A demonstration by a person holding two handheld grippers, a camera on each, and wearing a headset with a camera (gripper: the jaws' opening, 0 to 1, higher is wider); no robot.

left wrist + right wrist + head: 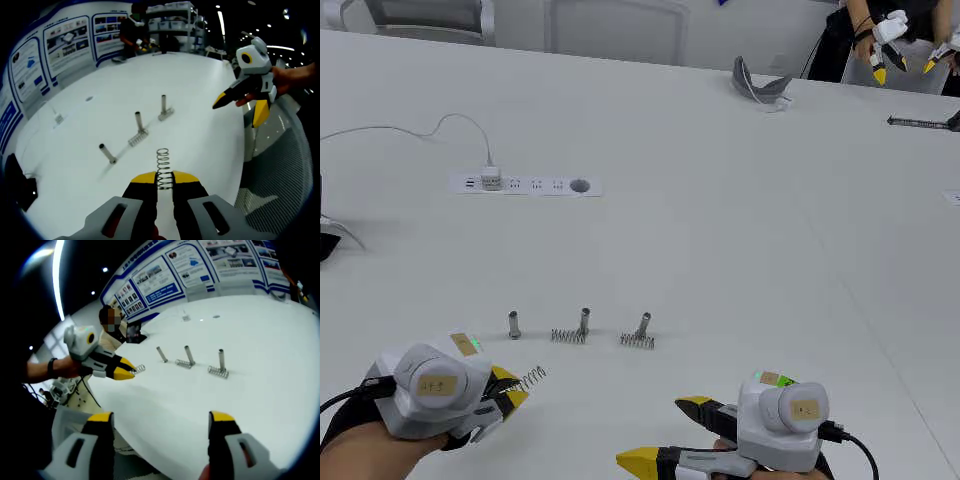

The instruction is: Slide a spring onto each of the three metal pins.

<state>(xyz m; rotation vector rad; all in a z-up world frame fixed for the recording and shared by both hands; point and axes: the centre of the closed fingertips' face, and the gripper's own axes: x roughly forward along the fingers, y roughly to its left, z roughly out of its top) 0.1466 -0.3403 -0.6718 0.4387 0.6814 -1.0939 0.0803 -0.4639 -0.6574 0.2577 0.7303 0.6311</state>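
No spring is on a pin yet, so I think the job is just at its start. Three metal pins stand in a row on the white table [740, 220]. As the head view shows them, they are the left-hand pin [514, 324], the middle pin [584, 320] and the right-hand pin [643, 324]. All three are bare.

The first loose spring [568, 336] lies flat on the table right by the foot of the middle pin. The second loose spring [637, 341] lies flat by the foot of the right-hand pin. I cannot tell if they touch the pins.

The left gripper [505, 390] has its jaws pinched close together on one end of the held spring [532, 378]. The rest of that spring sticks out past the yellow tips. In the left gripper view the held spring [163, 162] points up the table toward the row of pins, but it is apart from all of them. The left-hand pin [107, 153] is the closest one to it.

The right gripper [665, 432] has its jaws wide apart and nothing between them. It is on the person's side of the table, well apart from the pins and springs.

I think all three springs have yet to go on, and the held one looks ready to go first.
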